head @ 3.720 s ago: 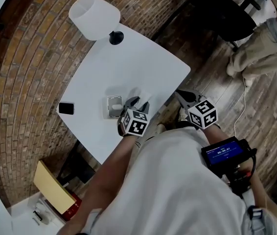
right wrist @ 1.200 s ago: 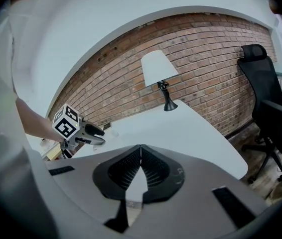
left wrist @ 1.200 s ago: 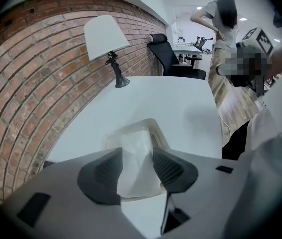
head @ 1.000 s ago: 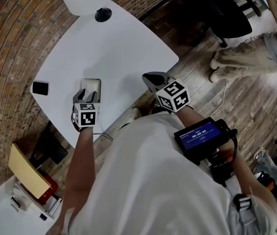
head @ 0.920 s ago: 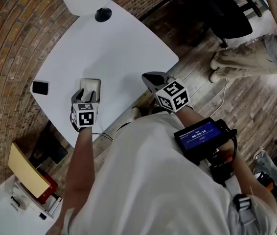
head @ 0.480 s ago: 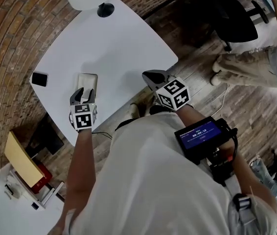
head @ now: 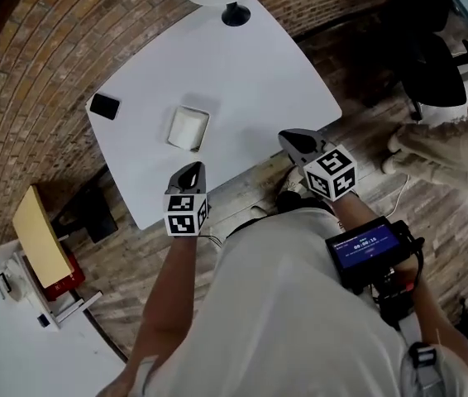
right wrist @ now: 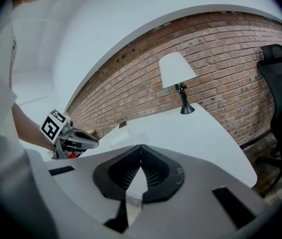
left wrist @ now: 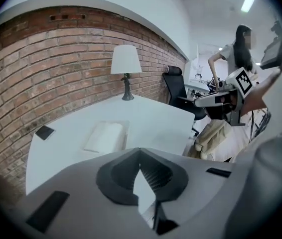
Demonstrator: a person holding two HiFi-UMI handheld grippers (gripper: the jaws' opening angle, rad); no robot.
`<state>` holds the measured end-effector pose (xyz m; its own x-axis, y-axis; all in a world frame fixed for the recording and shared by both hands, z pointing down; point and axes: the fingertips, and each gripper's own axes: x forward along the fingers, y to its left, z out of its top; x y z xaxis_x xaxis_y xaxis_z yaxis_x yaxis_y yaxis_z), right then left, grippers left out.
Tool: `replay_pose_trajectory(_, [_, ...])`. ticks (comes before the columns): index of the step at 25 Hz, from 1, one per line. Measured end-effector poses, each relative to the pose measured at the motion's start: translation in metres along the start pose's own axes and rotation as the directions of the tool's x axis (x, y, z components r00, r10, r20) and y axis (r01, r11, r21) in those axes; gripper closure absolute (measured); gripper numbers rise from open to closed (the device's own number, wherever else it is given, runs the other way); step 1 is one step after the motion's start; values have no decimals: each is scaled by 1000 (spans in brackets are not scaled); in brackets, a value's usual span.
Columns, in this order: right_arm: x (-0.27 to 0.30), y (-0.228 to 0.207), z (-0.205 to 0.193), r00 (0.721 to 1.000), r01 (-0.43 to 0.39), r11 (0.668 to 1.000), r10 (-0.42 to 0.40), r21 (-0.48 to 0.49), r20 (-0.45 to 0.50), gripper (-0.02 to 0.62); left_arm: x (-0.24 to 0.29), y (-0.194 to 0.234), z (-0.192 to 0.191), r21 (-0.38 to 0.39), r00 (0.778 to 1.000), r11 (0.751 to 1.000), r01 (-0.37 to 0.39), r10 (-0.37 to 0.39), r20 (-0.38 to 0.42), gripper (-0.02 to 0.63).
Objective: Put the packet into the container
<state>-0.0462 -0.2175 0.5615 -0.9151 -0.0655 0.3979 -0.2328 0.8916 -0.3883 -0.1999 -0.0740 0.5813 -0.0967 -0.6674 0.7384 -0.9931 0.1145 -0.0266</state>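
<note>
The shallow clear container [head: 188, 128] sits on the white table [head: 259, 81], and a flat white packet [left wrist: 104, 135] lies inside it. My left gripper [head: 193, 170] hovers at the table's front edge, a short way back from the container, jaws shut with nothing between them. In the left gripper view its tips [left wrist: 140, 152] meet, and the container [left wrist: 122, 133] lies ahead on the table. My right gripper [head: 293, 140] hangs off the table's right front edge, shut and empty, and its own view shows its tips [right wrist: 141, 149] touching.
A black phone [head: 104, 105] lies near the table's left corner. A white-shaded lamp [head: 235, 13] stands at the far edge. A black office chair [head: 445, 77] and a person [left wrist: 240, 44] are off to the right on the wooden floor. A brick wall runs behind the table.
My left gripper has drawn back from the container to the table's front edge and its jaws have closed. The packet stays in the container. The head view has shifted.
</note>
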Motion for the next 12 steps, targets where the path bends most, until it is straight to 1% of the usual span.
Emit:
replay_pose_trajectory(5, [-7,52,-12,999,-39,997,39,-62,0,586,-35,-8,-26,-69,996,998,11,-5,86,595])
replay_pose_trajectory(8, [-8,79,-24,999,-33,998,33,-51,3,586,-55,-10,-44,-67,991,998,19,-10,131,595])
replay_pose_trajectory(10, [-13,101,-38,999,-35,999,35,-41,-5,588,-70,-14,-60,-66,989,997,35,-25,145,595])
replay_pose_trajectory(12, [-21,117,-51,999,-36,998,35,-45,-23,586,-80,-21,-72,-79,986,995,54,-41,159,595])
